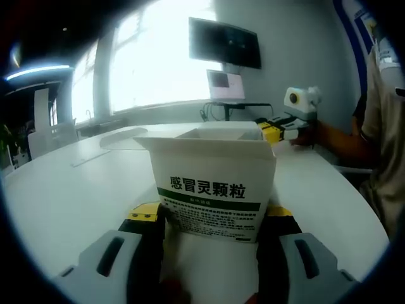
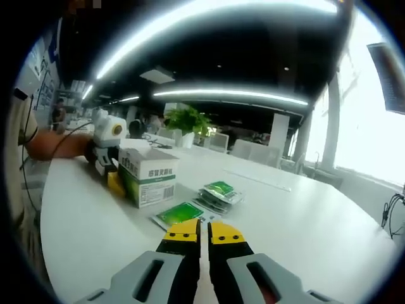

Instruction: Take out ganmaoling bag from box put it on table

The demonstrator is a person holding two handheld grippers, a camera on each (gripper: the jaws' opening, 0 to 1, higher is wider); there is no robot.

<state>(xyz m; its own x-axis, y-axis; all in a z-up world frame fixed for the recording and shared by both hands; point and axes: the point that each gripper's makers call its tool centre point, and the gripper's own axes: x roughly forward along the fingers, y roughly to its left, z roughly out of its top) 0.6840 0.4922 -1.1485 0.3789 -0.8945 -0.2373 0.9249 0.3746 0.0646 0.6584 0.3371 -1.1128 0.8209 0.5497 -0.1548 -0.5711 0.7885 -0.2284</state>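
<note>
In the left gripper view, the left gripper (image 1: 212, 218) was clamped on the ganmaoling box (image 1: 212, 183), one yellow-tipped jaw pressed against each side of it near its base. The box stood upright on the white table (image 1: 69, 183), white with a green band and Chinese lettering on the face toward the camera, its top flaps open. What lay inside could not be made out from this angle. Beyond the box, across the table, the right gripper (image 1: 278, 132) lay low over the tabletop, held by a person's hand (image 1: 313, 134) with the forearm reaching in from the right. Farther back stood a laptop (image 1: 226, 85), a dark wall monitor (image 1: 224, 42) above it, and bright windows (image 1: 152, 63).

In the right gripper view, the right gripper (image 2: 202, 235) sat just above the table (image 2: 304, 240) with its two yellow tips pressed together and nothing between them. Just ahead of the tips a green ganmaoling bag (image 2: 181, 213) lay flat on the tabletop. A little farther on and to the right, more green bags (image 2: 218, 192) lay in a small overlapping pile. Left of those stood the box (image 2: 149, 176), with the left gripper (image 2: 115, 183) at its far side and a person's arm (image 2: 54, 147) behind it. In the distance were a green potted plant (image 2: 188, 120), white chairs (image 2: 253, 152) and long ceiling lights (image 2: 231, 94).
</note>
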